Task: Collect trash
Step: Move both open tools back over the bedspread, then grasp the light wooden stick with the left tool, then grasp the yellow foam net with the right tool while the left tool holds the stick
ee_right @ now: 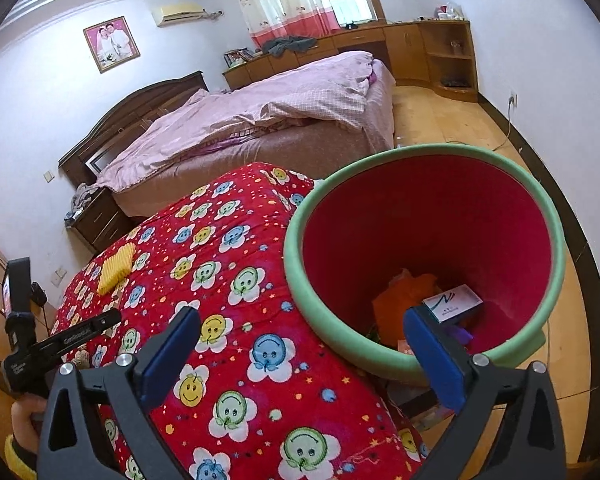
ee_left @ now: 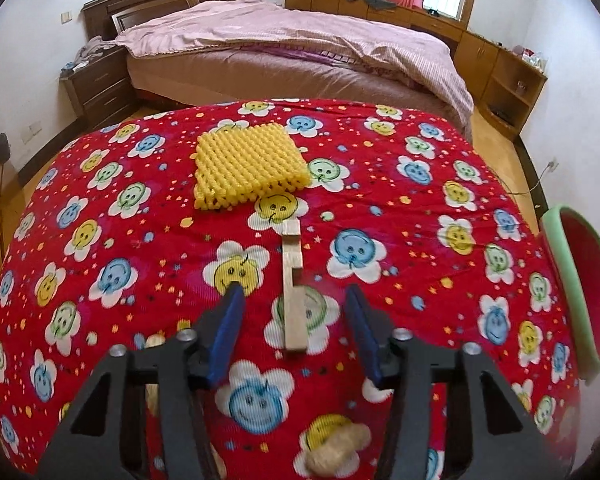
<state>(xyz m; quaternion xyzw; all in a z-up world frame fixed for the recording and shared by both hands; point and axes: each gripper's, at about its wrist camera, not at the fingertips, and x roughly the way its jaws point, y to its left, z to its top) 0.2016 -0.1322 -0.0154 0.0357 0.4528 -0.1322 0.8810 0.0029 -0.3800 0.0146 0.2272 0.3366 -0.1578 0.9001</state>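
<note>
A pale wooden stick-like piece (ee_left: pixel 293 286) lies on the red smiley-face blanket (ee_left: pixel 400 240), its near end between the fingers of my open left gripper (ee_left: pixel 296 300). A yellow foam net pad (ee_left: pixel 247 165) lies farther back; it also shows in the right wrist view (ee_right: pixel 117 268). A beige crumpled lump (ee_left: pixel 336 450) lies under the left gripper. The red bin with a green rim (ee_right: pixel 300 280) stands at the table's right side and holds an orange wrapper (ee_right: pixel 400 300) and a white box (ee_right: pixel 452 300). My right gripper (ee_right: pixel 300 344) is open and empty, near the bin's rim.
A bed with a pink cover (ee_left: pixel 300 48) stands behind the table. A dark nightstand (ee_left: pixel 96 84) is at the left and wooden cabinets (ee_left: pixel 500 68) run along the right wall. The bin's rim (ee_left: pixel 560 264) shows at the right edge of the left wrist view.
</note>
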